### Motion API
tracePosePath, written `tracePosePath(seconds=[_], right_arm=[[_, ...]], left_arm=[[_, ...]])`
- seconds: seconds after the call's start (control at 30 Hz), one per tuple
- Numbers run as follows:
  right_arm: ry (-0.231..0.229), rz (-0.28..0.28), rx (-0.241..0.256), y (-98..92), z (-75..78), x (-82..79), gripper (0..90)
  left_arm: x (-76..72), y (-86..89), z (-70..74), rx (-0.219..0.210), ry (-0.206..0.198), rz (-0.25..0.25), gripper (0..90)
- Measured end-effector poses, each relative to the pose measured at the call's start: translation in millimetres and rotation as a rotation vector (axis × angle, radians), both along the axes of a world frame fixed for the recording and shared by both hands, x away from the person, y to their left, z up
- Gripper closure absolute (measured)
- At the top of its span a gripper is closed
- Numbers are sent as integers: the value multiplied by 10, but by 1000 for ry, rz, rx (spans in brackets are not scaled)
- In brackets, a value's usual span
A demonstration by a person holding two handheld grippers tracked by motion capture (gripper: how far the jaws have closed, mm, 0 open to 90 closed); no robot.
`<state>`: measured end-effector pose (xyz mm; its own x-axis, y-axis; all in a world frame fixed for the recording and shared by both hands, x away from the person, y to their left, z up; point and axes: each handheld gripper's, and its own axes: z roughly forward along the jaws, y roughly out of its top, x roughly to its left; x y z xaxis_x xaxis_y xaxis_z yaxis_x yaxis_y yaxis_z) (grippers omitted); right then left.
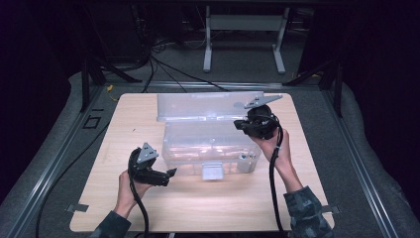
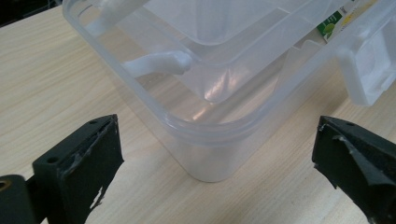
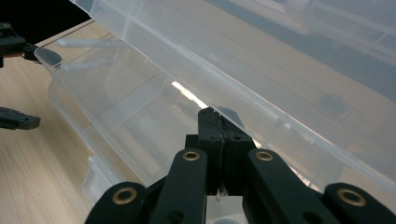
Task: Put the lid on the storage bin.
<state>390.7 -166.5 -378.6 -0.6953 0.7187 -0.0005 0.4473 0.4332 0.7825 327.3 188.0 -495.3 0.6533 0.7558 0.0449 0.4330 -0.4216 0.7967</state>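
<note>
Clear plastic box (image 1: 210, 148) mid-table (image 1: 148, 208), lid (image 1: 208, 106) raised | left tool (image 1: 170, 174) released, jaws wide, just off box's near-left corner | right tool (image 1: 238, 124) clenched empty at lid's right end

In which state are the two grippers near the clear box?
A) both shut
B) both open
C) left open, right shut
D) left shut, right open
C: the left gripper has its jaws spread wide before a corner of the box, while the right gripper has its jaws pressed together under the raised lid.
</note>
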Motion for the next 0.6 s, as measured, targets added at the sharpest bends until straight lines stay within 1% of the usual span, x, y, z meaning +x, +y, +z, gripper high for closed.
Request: tracePosePath(seconds=[0.03, 0.13, 0.17, 0.27, 0.37, 0.43, 0.5, 0.53, 0.57, 0.6], right_arm=[[2, -1, 2, -5, -15, -14, 888], [7, 3, 7, -8, -24, -24, 889], [7, -1, 3, -10, -35, -45, 889], [10, -2, 1, -14, -39, -56, 889], [6, -1, 2, -20, -44, -71, 890], [9, 0, 6, -27, -42, -85, 890], [8, 1, 4, -31, -45, -96, 890], [8, 1, 4, -31, -45, -96, 890], [10, -4, 0, -31, -50, -105, 890], [7, 0, 5, -34, -60, -107, 890]], left_arm=[[10, 1, -10, -3, 1, 8, 57], [17, 3, -19, -8, 2, 8, 102], [19, -2, -21, -7, 3, 10, 144], [19, -16, -27, -8, 2, 10, 153], [25, -34, -40, 4, 3, 8, 196], [29, -37, -52, 12, 0, 9, 240], [33, -34, -58, 12, 7, 8, 249], [36, -27, -70, 6, 7, 7, 249], [38, -29, -77, 10, 14, 8, 252], [38, -33, -82, 29, 11, 13, 271]])
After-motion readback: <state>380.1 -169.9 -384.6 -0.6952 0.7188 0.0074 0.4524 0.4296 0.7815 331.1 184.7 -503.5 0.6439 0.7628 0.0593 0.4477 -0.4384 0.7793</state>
